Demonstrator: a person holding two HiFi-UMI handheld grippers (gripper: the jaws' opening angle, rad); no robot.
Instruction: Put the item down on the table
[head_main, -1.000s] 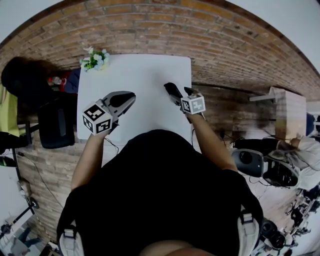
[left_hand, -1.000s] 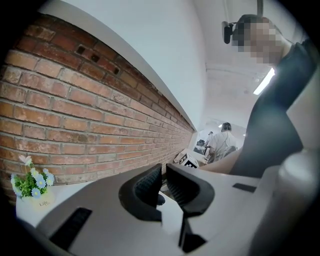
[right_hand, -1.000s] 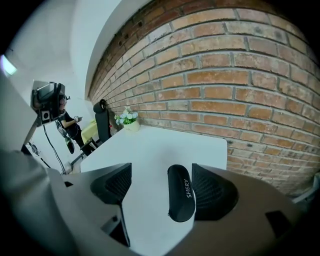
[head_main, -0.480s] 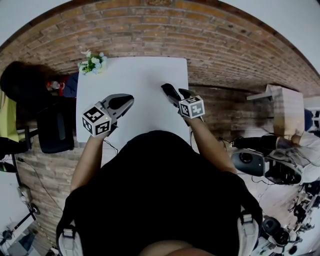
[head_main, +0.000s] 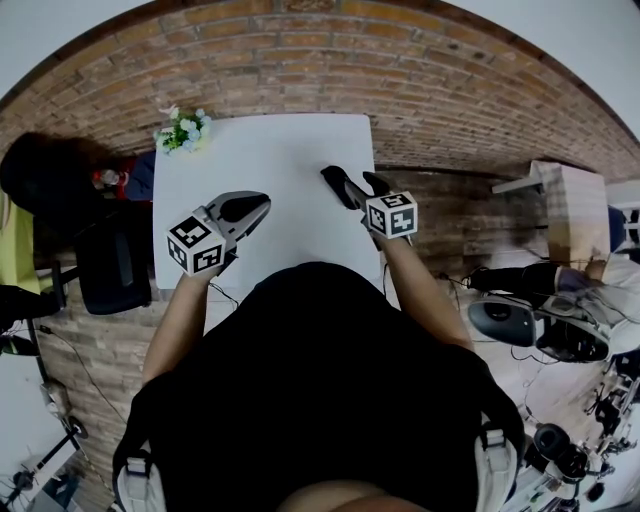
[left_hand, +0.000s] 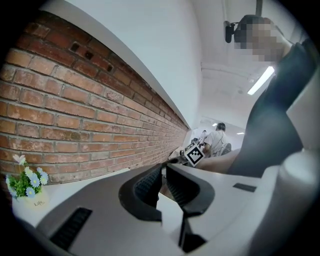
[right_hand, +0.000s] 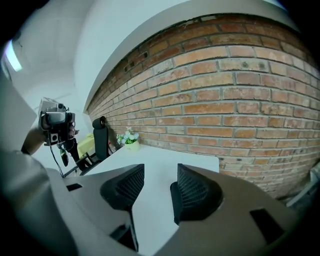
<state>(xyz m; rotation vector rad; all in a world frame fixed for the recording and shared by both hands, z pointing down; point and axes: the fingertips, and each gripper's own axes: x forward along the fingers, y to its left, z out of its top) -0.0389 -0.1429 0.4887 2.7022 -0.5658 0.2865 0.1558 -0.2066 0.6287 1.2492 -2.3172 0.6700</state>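
Note:
No loose item shows on the white table (head_main: 270, 150) or in either gripper. My left gripper (head_main: 250, 207) hovers over the table's near left part. In the left gripper view its jaws (left_hand: 162, 182) stand shut, pad against pad, with nothing between them. My right gripper (head_main: 355, 183) hangs over the table's right edge. In the right gripper view its jaws (right_hand: 161, 170) are closing, with a clear gap and only the bare table (right_hand: 155, 160) behind them.
A small pot of flowers (head_main: 183, 127) stands at the table's far left corner, against the brick wall (head_main: 330, 60). A black chair (head_main: 115, 265) and a seated person (head_main: 50, 175) are to the left. Equipment lies on the floor at the right (head_main: 540, 325).
The right gripper has shifted slightly at the table's right edge. The left gripper stays where it was, still shut. Nothing on the table has moved.

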